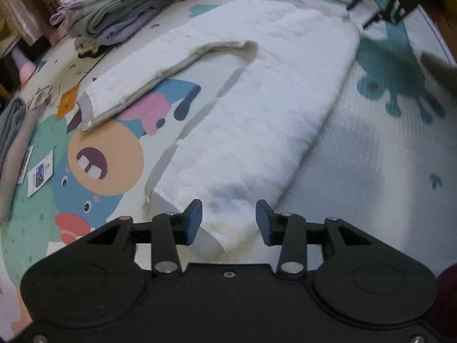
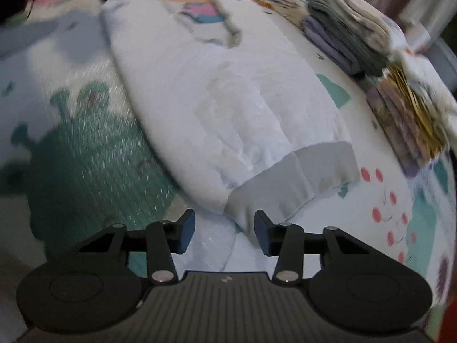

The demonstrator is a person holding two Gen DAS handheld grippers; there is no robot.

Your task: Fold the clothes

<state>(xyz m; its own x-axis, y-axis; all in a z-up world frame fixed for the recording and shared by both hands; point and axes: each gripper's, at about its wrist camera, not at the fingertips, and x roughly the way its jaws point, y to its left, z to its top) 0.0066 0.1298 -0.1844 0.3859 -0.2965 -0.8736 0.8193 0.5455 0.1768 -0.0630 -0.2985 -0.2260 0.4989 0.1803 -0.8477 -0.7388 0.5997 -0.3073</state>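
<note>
Left wrist view: folded clothes stack [image 1: 120, 8] sat upper left on the cartoon play mat [image 1: 385, 148]. White fleece garment [image 1: 257, 108] with grey trim ran diagonally across frame centre. Left gripper [image 1: 228, 221] at bottom centre, jaws wide, nothing held, garment's near end between the fingertips.

Right wrist view: right gripper [image 2: 224, 231] bottom centre, jaws wide, empty, grey cuff [image 2: 297, 183] just ahead.

My right claw [image 2: 224, 230] hovers with jaws apart over the grey ribbed hem of the white fleece garment [image 2: 217, 97] on the cartoon-print play mat [image 2: 85, 154].
</note>
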